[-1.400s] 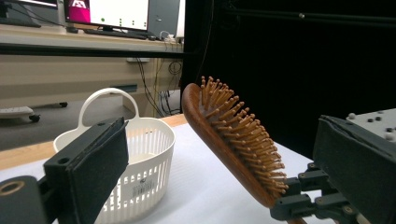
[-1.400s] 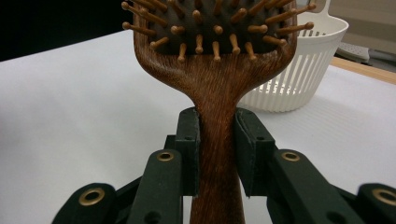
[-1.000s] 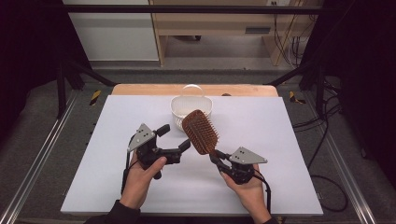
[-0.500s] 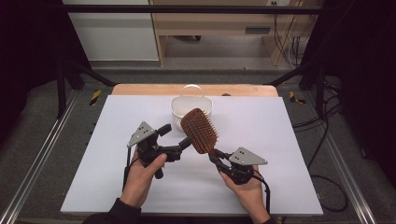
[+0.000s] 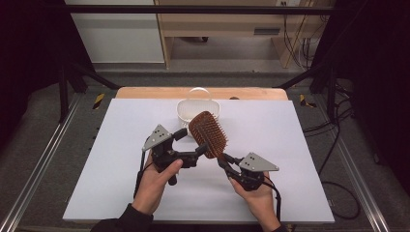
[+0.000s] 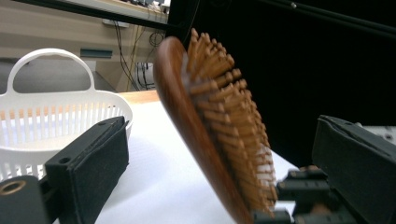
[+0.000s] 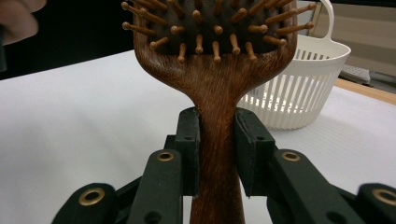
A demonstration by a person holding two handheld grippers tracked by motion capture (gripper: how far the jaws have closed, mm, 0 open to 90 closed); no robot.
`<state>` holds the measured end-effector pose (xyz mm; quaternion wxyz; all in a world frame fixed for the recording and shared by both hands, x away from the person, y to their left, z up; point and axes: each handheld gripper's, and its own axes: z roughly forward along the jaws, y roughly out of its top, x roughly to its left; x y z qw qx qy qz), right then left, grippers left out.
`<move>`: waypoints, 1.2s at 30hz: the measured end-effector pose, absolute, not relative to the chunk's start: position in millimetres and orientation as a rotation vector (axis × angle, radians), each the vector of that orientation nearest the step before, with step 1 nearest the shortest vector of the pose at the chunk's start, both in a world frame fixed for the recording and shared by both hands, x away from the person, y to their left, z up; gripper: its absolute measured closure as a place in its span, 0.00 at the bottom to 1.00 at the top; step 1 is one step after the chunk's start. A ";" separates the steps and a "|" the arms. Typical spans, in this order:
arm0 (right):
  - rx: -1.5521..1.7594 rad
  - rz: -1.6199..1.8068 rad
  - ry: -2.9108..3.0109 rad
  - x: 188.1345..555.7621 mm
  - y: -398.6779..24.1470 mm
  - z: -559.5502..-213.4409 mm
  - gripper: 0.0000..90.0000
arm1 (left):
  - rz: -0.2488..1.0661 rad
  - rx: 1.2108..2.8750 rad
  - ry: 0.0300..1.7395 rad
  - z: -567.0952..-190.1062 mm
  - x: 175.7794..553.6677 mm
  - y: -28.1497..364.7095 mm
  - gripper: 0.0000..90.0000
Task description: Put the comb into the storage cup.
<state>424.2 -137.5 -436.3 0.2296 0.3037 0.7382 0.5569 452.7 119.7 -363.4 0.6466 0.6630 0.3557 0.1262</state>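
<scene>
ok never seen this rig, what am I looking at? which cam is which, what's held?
No robot: a person holds a two-jaw tool in each hand. One camera looks down on the white table from above; the other two ride on the tools and look along their jaws. The right tool is shut on the handle of a wooden hairbrush, seen close in its own view. The left tool stands open with the brush head between its jaws. A white slotted basket sits behind.
</scene>
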 end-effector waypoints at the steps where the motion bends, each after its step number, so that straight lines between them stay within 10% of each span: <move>1: 0.835 1.531 2.031 423.8 -136.8 -436.6 0.81 | 0.276 1.502 0.813 -362.4 455.2 118.8 0.05; 10: 0.795 1.546 2.024 420.5 -133.3 -435.4 0.81 | 0.184 1.439 0.857 -360.0 467.0 113.4 0.31; 36: 0.799 1.548 2.015 422.6 -131.8 -440.5 0.81 | 0.130 1.404 0.903 -355.0 470.1 101.2 0.56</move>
